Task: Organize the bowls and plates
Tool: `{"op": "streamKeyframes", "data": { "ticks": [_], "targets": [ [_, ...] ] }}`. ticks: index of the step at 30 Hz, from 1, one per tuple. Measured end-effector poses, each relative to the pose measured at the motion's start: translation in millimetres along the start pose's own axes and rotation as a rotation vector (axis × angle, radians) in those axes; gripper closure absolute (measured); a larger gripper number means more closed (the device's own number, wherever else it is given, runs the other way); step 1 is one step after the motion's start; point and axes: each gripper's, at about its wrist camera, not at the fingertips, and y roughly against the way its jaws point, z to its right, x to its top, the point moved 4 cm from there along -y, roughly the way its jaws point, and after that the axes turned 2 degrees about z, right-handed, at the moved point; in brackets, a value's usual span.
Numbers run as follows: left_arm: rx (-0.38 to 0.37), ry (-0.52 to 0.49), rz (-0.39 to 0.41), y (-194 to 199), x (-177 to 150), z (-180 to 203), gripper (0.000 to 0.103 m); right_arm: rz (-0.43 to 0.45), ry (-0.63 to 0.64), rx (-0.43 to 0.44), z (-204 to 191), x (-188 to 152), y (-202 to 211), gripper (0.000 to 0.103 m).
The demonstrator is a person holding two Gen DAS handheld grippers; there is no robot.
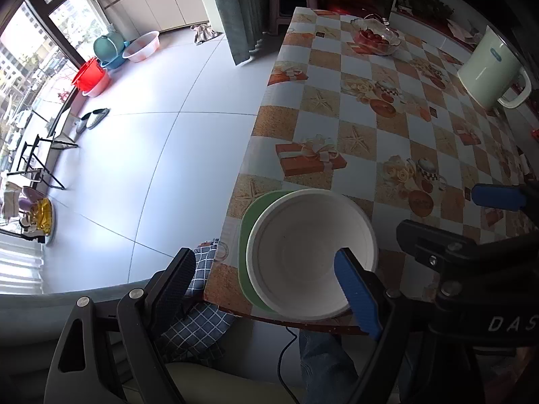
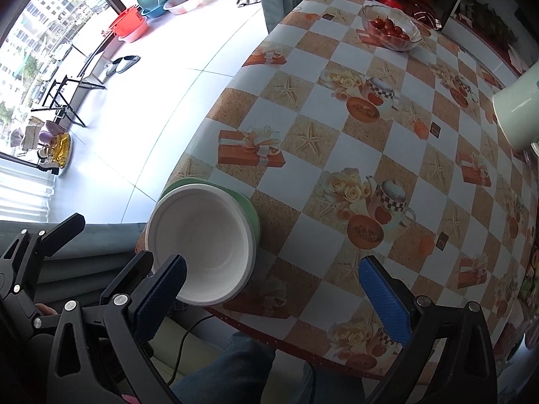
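A white bowl (image 1: 303, 252) sits nested on a green plate (image 1: 251, 222) at the near left corner of the table. It also shows in the right wrist view (image 2: 202, 239), on the green plate (image 2: 247, 202). My left gripper (image 1: 266, 282) is open, one finger left of the table off its edge, the blue finger over the bowl's near rim. My right gripper (image 2: 273, 289) is open above the table's near edge, its left finger by the bowl's near rim. Neither holds anything. The right gripper's fingertip (image 1: 495, 197) shows at the right of the left wrist view.
The table (image 1: 387, 128) has a checked, patterned cloth. A glass bowl of red fruit (image 1: 374, 37) stands at the far side and a pale jug (image 1: 488, 70) at the far right. A chair with a checked cushion (image 1: 198, 323) stands by the near corner. Basins (image 1: 111, 54) lie on the floor.
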Motion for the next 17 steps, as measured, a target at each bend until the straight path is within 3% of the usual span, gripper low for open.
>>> {"op": "streamKeyframes", "data": {
  "ticks": [13,17],
  "targets": [
    [0.005,0.002,-0.019,-2.6,-1.0,1.4,0.016,-0.014,-0.009,0.010,3.7,-2.3,-2.7,0.000],
    [-0.023,0.005,0.021,1.0,1.8,3.5,0.016,-0.020,-0.027,0.026,10.5,-4.8,-5.1,0.000]
  ]
}}
